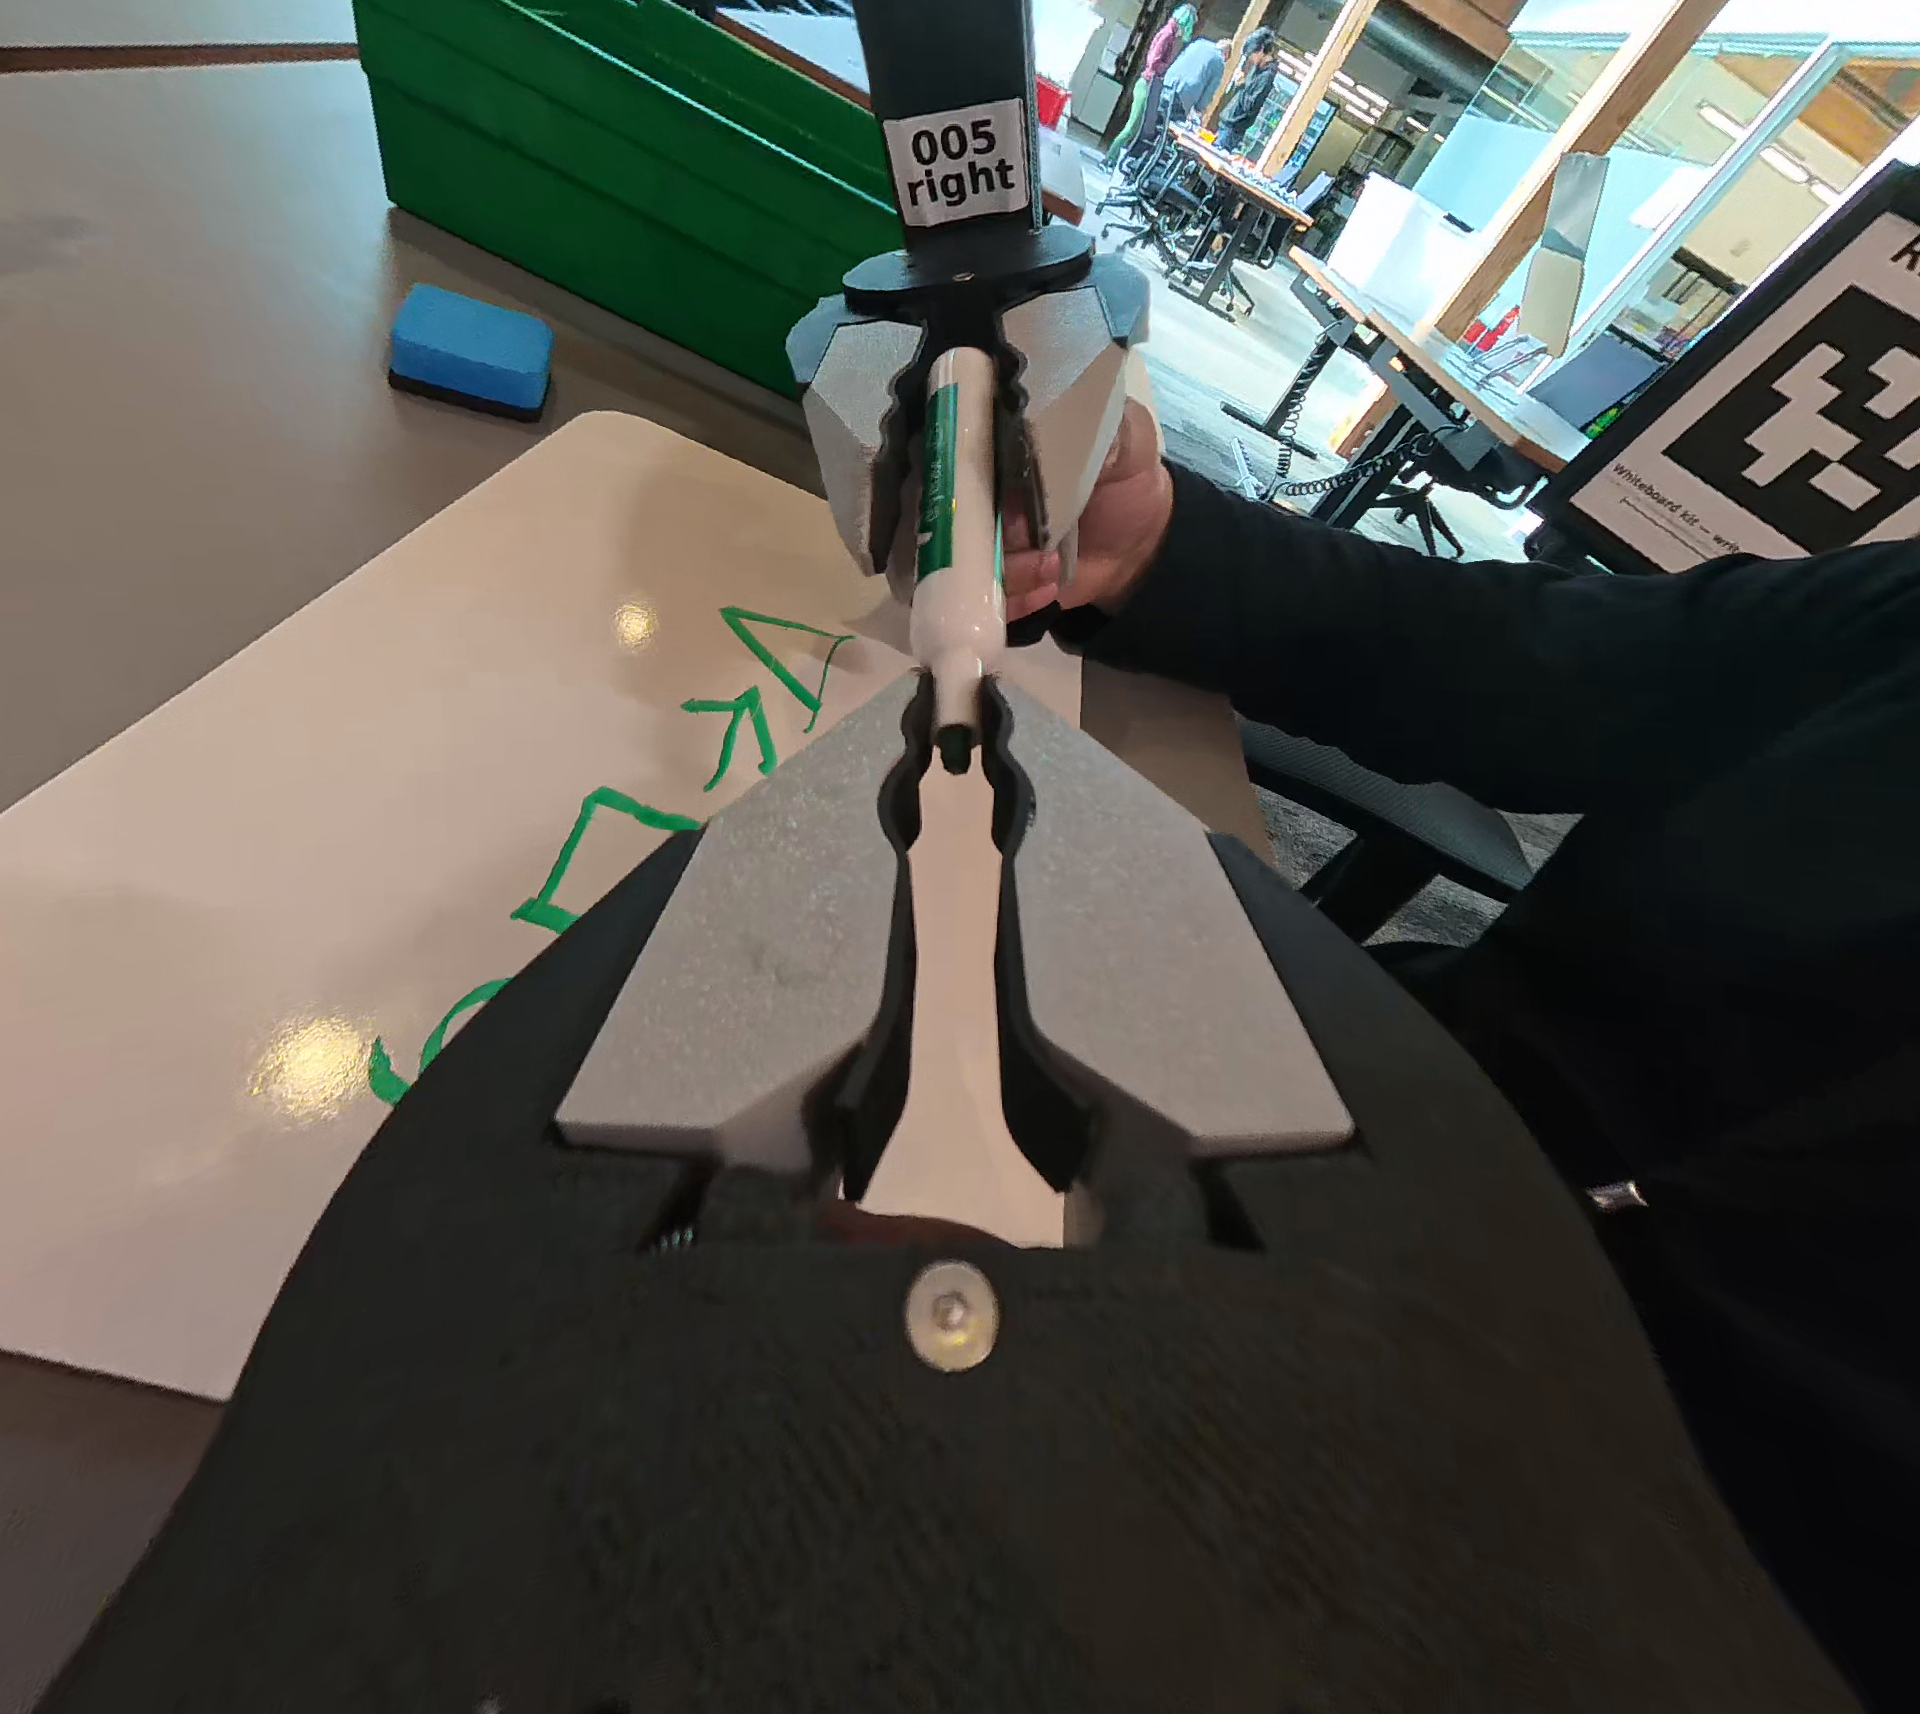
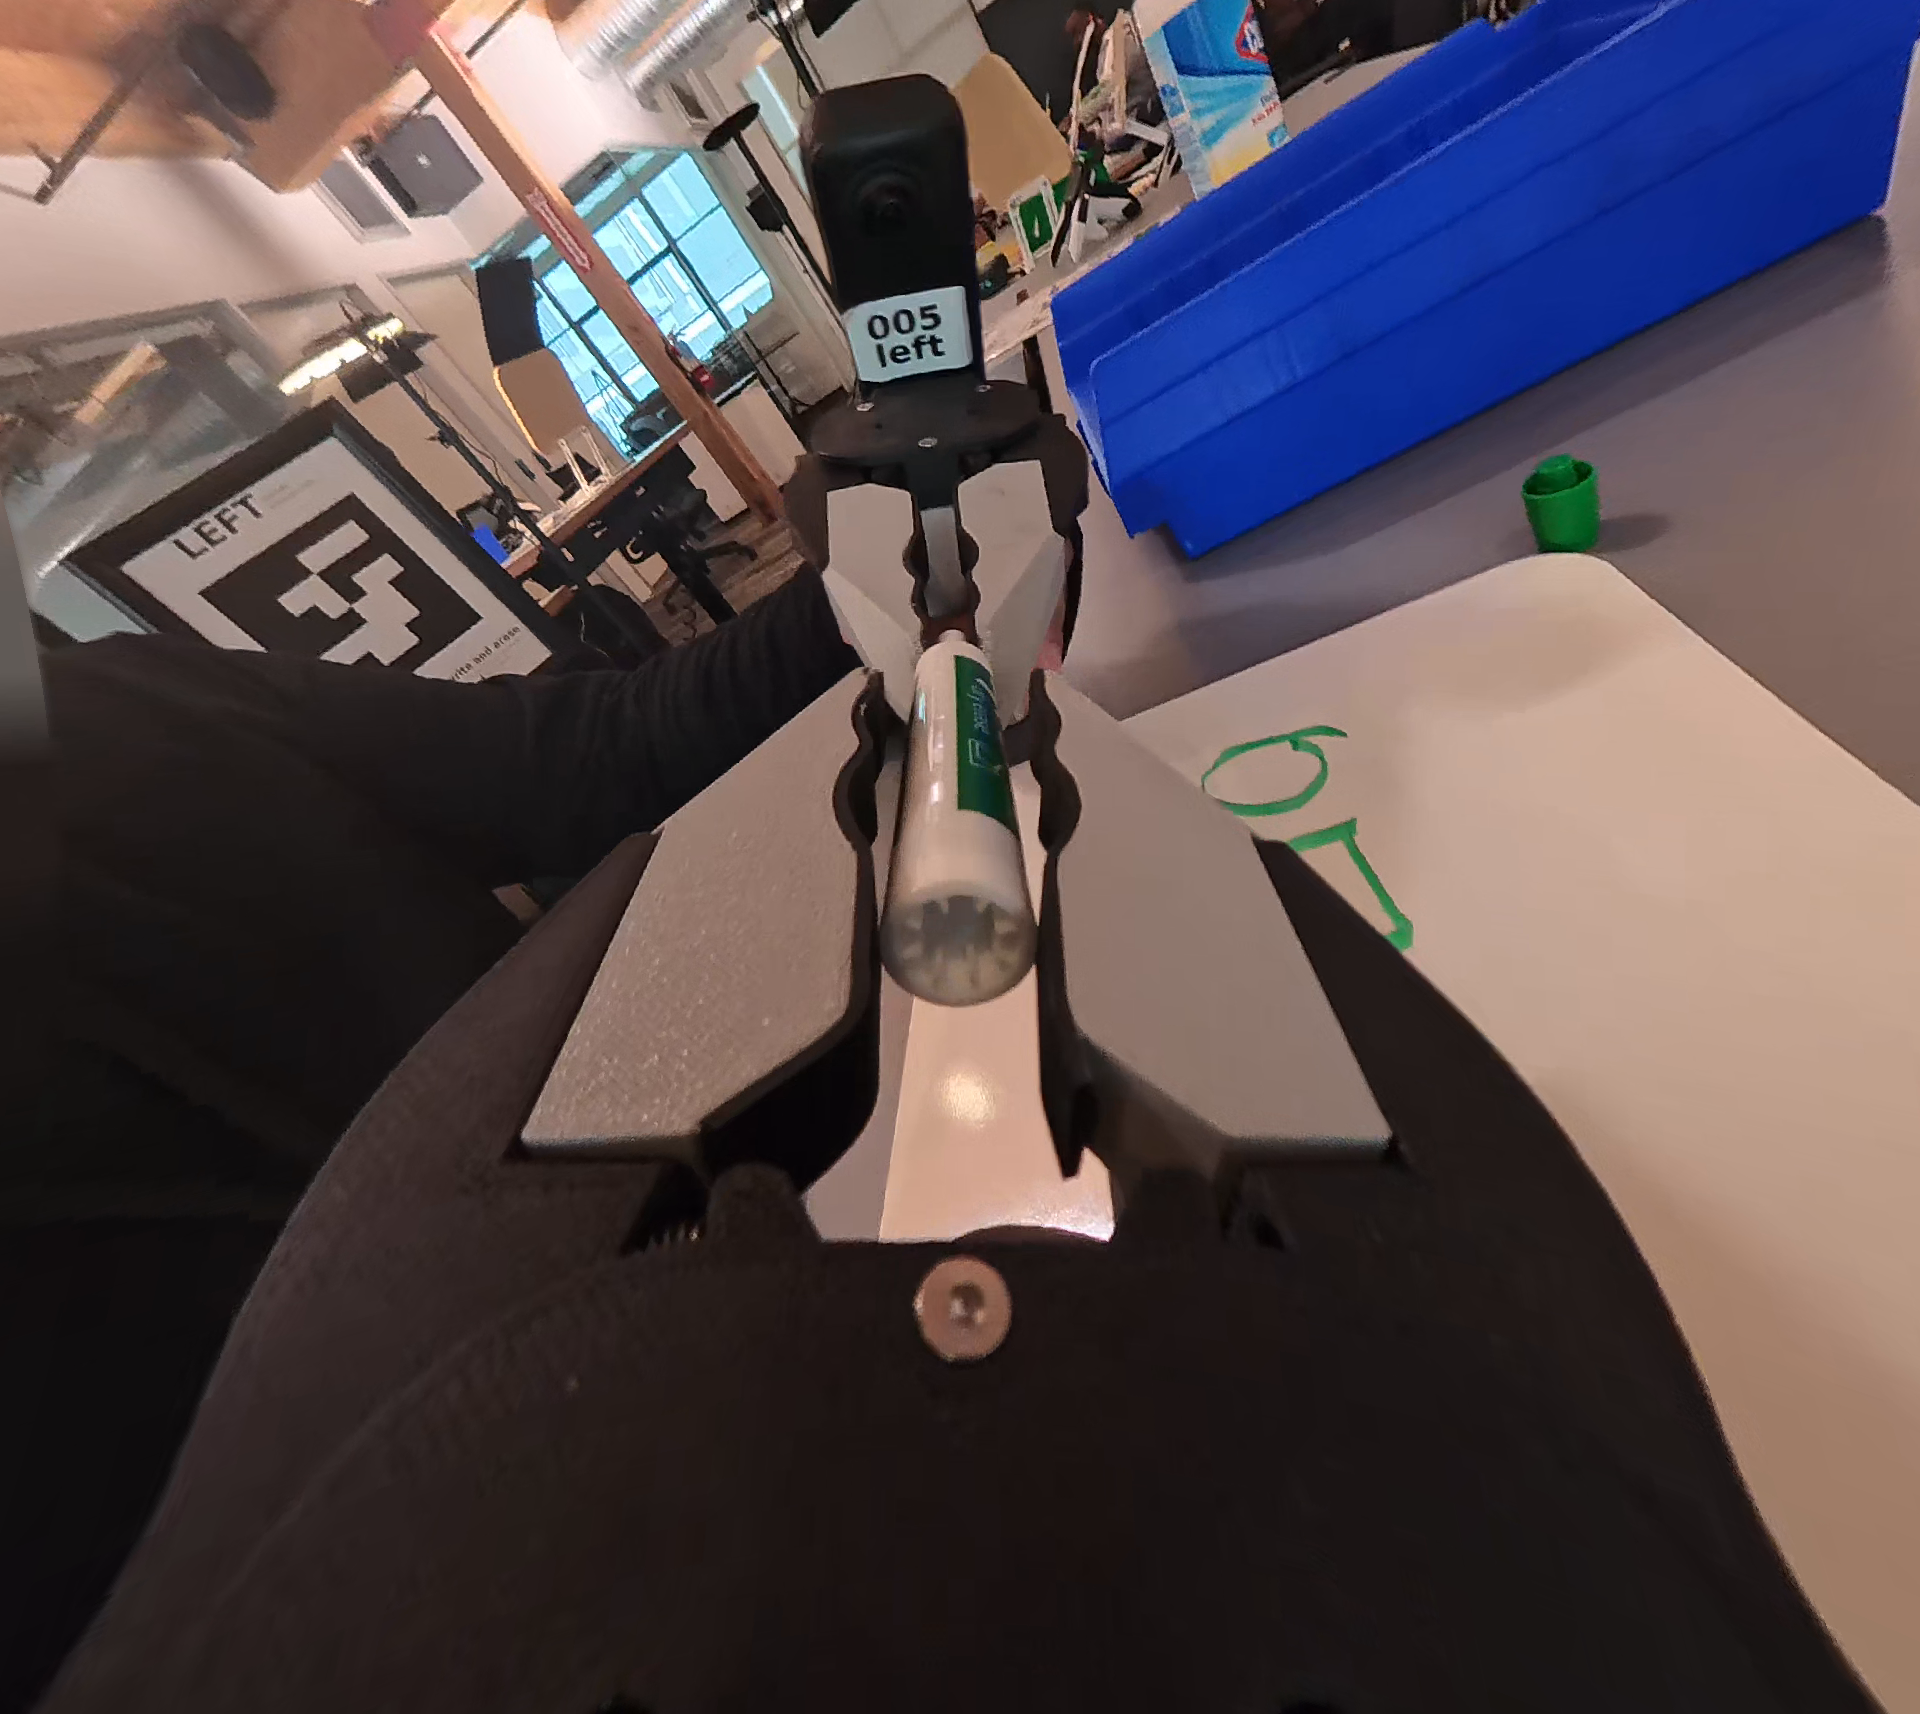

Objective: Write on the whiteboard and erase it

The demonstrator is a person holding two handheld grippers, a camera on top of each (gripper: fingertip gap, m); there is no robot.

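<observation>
A white whiteboard (image 1: 312, 833) lies on the table with green shapes (image 1: 623, 833) drawn on it: a triangle, an arrow, a square and a circle. A white marker with a green label (image 1: 951, 501) is uncapped and held in the air above the board's edge. My right gripper (image 2: 956, 708) is shut on the marker's barrel (image 2: 961, 823). My left gripper (image 1: 954, 703) faces it and is closed around the marker's nib end. Each gripper shows in the other's view: the right gripper (image 1: 961, 563) and the left gripper (image 2: 951, 625). A blue eraser (image 1: 470, 350) lies on the table beyond the board.
A green bin (image 1: 623, 137) stands behind the eraser. A blue bin (image 2: 1455, 262) stands past the board's other end, with the green marker cap (image 2: 1558, 506) upright beside it. Black-and-white patterned signs (image 1: 1818, 417) stand at the table's edge. A dark-sleeved arm (image 1: 1455, 677) reaches in. Both grippers' tips are close together, under 4 cm apart. The blue eraser (image 1: 470, 350) is about 25 cm from both grippers' fingertips.
</observation>
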